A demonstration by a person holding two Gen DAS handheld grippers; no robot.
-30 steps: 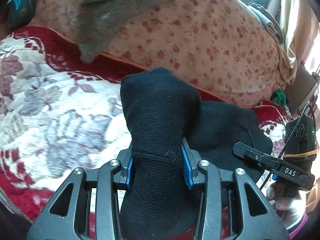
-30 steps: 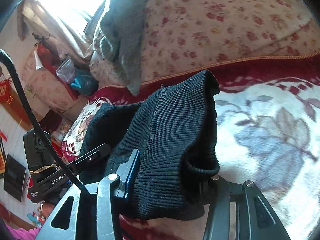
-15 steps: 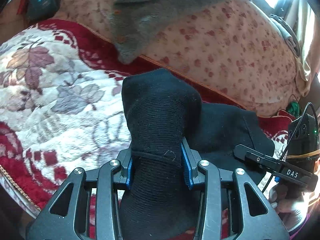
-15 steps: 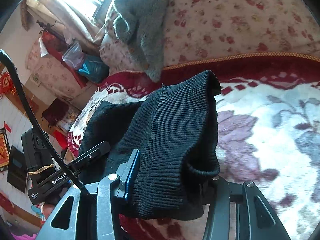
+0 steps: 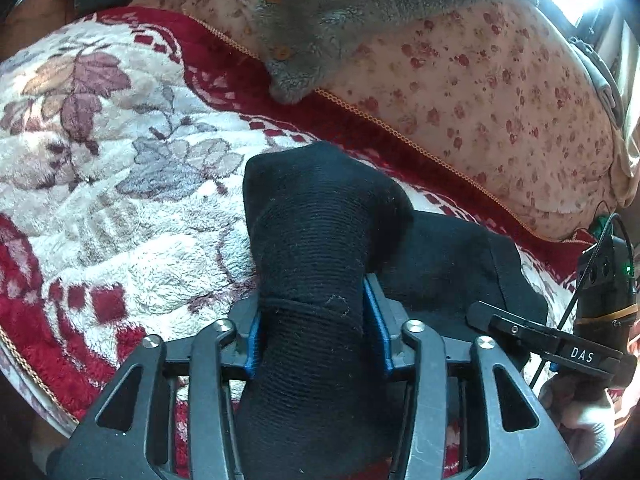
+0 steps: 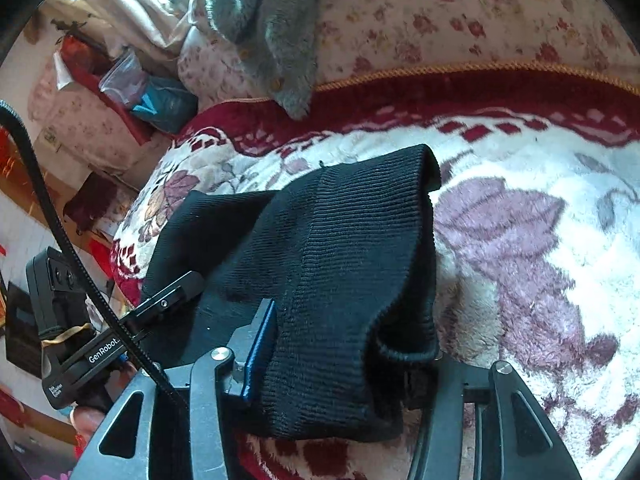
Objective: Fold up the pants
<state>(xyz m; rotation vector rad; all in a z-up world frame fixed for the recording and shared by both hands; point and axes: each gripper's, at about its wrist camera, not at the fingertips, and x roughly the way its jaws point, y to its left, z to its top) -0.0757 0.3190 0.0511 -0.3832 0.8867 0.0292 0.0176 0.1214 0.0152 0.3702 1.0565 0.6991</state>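
Bright daylight from blown-out upper corners, fisheye bending, dark vignetted edges, mostly sharp

In the left wrist view, white letters "DAS" stand on the black body of the right gripper (image 5: 516, 330), just beside the black pants (image 5: 312, 264). In the right wrist view, "GenRobot" is printed in white on the left gripper (image 6: 160, 304), also beside the pants; smaller print below it is too small to read.

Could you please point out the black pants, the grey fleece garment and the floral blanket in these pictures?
black pants (image 5: 316, 232): left wrist view, bunched knit above the pads.
grey fleece garment (image 5: 320, 28): left wrist view, its body.
floral blanket (image 6: 520, 240): right wrist view, purple leaf pattern.
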